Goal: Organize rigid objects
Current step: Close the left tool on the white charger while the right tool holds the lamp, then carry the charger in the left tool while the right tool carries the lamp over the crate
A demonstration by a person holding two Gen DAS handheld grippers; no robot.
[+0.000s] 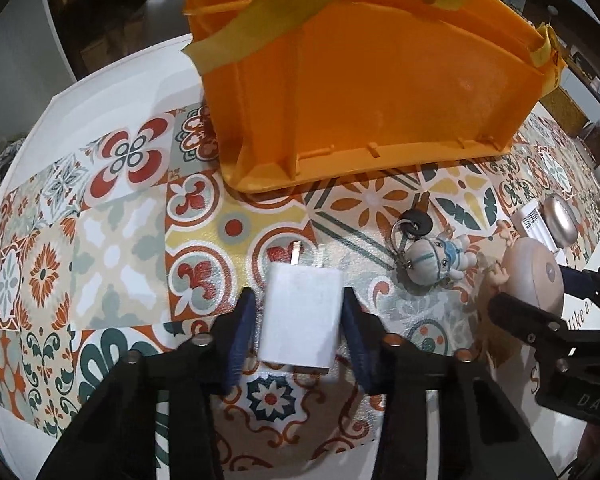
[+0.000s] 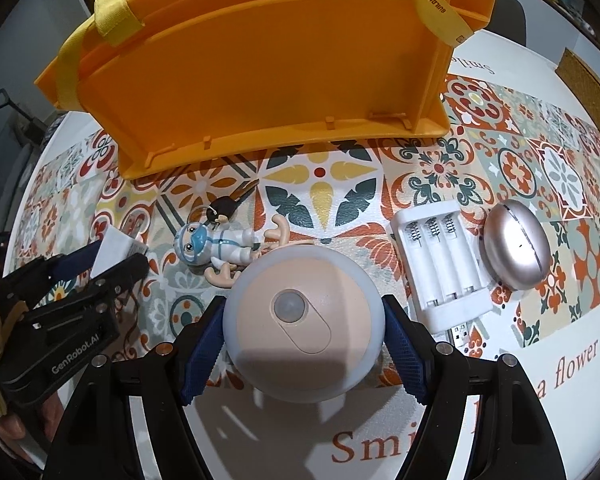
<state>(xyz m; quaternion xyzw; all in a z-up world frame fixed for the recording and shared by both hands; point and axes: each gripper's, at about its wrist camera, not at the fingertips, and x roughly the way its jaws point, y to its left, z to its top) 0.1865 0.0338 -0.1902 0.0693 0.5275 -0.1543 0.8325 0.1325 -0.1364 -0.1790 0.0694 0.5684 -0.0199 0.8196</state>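
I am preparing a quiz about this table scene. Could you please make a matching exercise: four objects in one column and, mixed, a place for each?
Objects:
1. white USB charger
2. round antlered night light
3. white battery charger
4. doll keychain

Places:
A. between the right claw's fingers
B. beside the silver oval case
C. between the left claw's fingers
D. on the table, in front of the orange basket

Pairs: 1-C, 2-A, 3-B, 4-D
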